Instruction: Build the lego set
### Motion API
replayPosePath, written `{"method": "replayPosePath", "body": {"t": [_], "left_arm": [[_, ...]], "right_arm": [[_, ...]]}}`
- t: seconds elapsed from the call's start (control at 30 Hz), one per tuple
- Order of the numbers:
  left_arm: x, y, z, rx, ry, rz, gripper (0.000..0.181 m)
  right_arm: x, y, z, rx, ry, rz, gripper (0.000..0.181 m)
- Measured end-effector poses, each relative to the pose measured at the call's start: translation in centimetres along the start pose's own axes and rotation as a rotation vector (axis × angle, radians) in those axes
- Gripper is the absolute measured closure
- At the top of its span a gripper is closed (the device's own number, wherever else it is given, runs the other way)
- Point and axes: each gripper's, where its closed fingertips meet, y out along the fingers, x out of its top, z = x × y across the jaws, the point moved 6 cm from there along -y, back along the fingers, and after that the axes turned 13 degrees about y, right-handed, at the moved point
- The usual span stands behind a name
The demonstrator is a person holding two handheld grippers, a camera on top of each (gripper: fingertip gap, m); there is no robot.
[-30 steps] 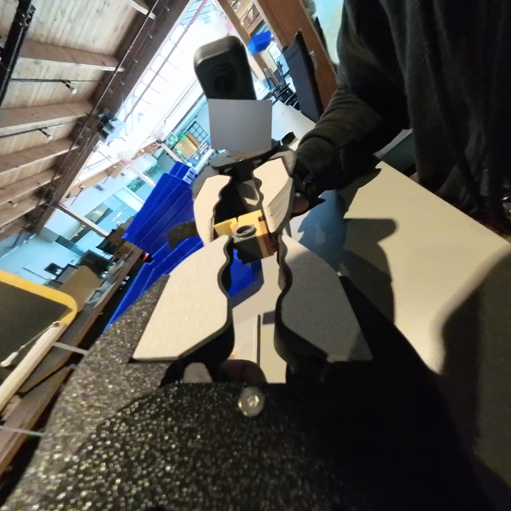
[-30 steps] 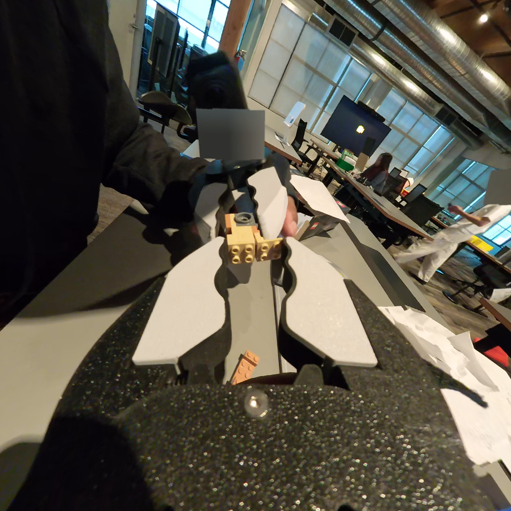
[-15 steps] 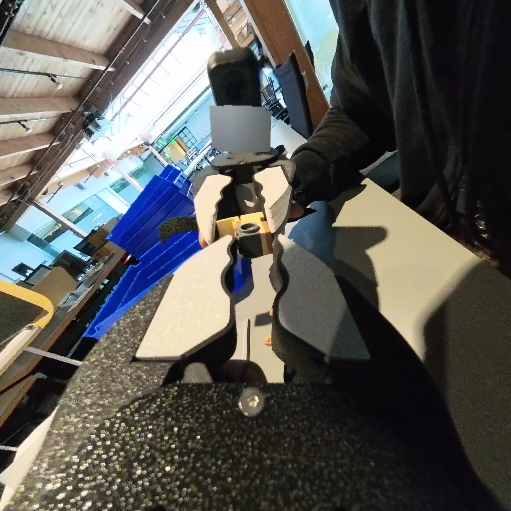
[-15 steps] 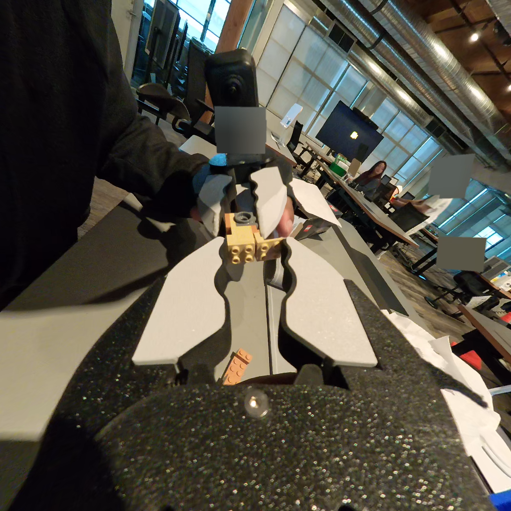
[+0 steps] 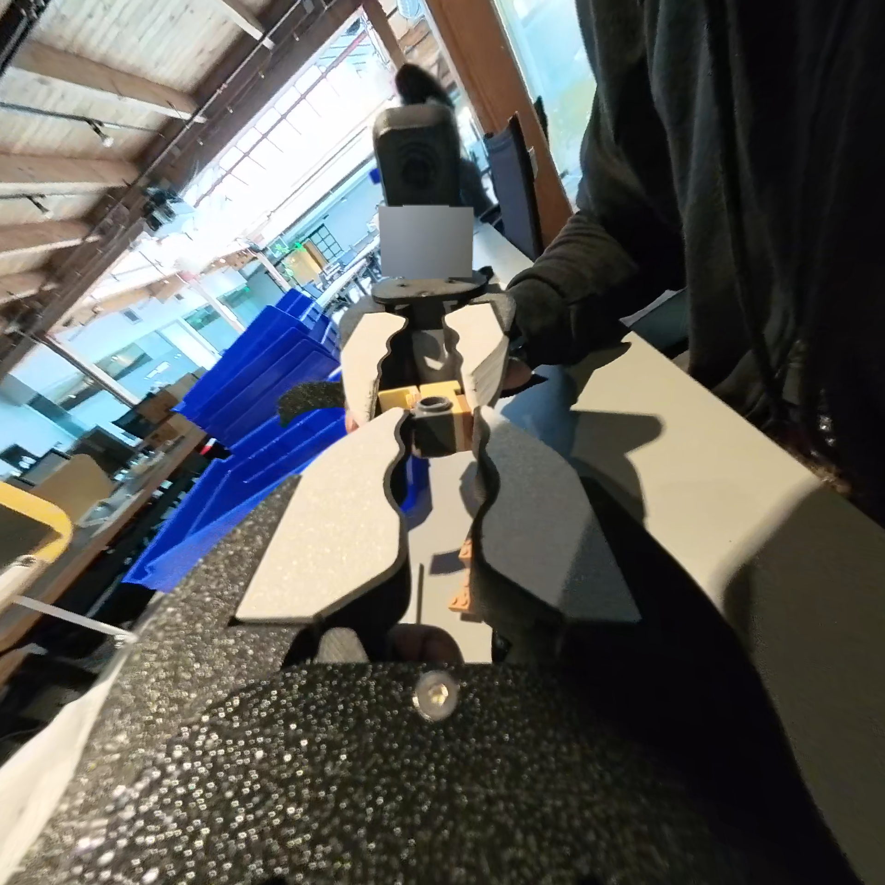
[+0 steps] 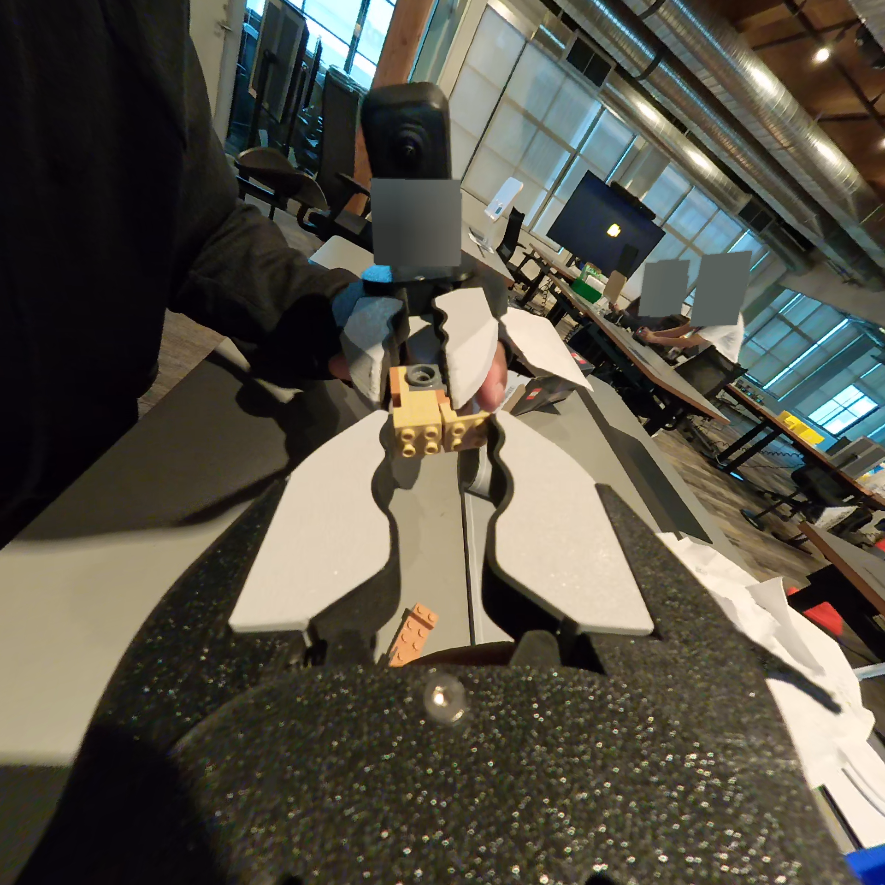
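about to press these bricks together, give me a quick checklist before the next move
1. Left gripper closed on the dark grey piece: ok.
2. Right gripper closed on the tan bricks: ok.
3. Both halves meet as one held assembly above the table: ok.
4. Studs fully seated between halves: cannot tell.
5. Loose orange plate lies on the table below, clear of both grippers: ok.
6. Papers at the table's side, away from the work: ok.
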Motion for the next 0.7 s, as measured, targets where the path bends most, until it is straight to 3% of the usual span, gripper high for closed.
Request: {"method": "replayPosePath", "body": {"t": [0.53,0.7], "left_arm": [[0.06,0.23,0.02,0.064,0.069,0.007,0.158],[0.17,0.36,-0.30,0.043,0.074,-0.001,0.158]], "right_arm": [[0.23,-0.35,-0.13,-0.052,-0.067,-0.009,0.146],[0.17,-0.43,0.19,-0.004,-0.071,0.008,0.146]]}}
